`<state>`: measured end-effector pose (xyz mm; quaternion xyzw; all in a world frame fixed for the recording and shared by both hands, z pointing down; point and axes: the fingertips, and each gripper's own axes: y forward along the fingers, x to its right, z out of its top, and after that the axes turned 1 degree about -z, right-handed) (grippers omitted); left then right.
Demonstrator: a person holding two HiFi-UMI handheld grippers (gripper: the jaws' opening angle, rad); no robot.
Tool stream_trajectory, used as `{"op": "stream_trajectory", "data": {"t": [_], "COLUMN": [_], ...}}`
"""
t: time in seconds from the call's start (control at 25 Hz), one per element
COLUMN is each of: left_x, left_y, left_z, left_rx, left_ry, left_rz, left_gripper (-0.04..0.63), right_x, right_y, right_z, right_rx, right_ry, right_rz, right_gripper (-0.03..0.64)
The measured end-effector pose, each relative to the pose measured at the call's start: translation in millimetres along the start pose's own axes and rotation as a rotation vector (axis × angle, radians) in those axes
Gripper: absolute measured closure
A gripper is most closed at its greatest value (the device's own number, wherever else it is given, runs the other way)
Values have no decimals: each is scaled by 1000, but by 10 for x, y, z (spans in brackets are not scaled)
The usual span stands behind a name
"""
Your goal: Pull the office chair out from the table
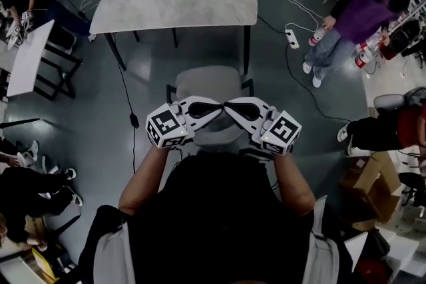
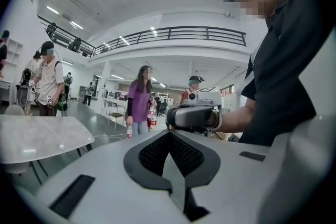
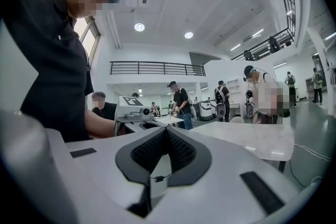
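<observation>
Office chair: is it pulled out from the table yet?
The office chair stands clear of the table, floor showing between them, so the pull looks done. Left gripper and right gripper are shut, holding nothing, tips together over it. Nothing obvious remains.

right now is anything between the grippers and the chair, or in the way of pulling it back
Nothing visible between them: left gripper and right gripper hover shut, tips together, over the chair. Toward the person, only their own body shows; the floor there is hidden.

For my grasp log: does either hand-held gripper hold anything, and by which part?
Nothing; left hand-held gripper and right hand-held gripper are shut, empty.
</observation>
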<state>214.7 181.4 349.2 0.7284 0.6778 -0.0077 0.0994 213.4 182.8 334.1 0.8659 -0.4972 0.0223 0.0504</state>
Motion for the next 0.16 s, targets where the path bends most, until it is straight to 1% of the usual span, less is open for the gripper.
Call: {"op": "stream_trajectory", "data": {"t": [0.16], "left_x": [-28], "left_y": [-35], "left_z": [-47], "left_rx": [-8], "left_ry": [0], "left_rz": [4], "left_gripper": [583], "right_x": [-20], "right_y": [56], "right_z": [-37], "right_rx": [-5], "right_ry": [-5], "right_rz": [-1], "right_gripper": [597]}}
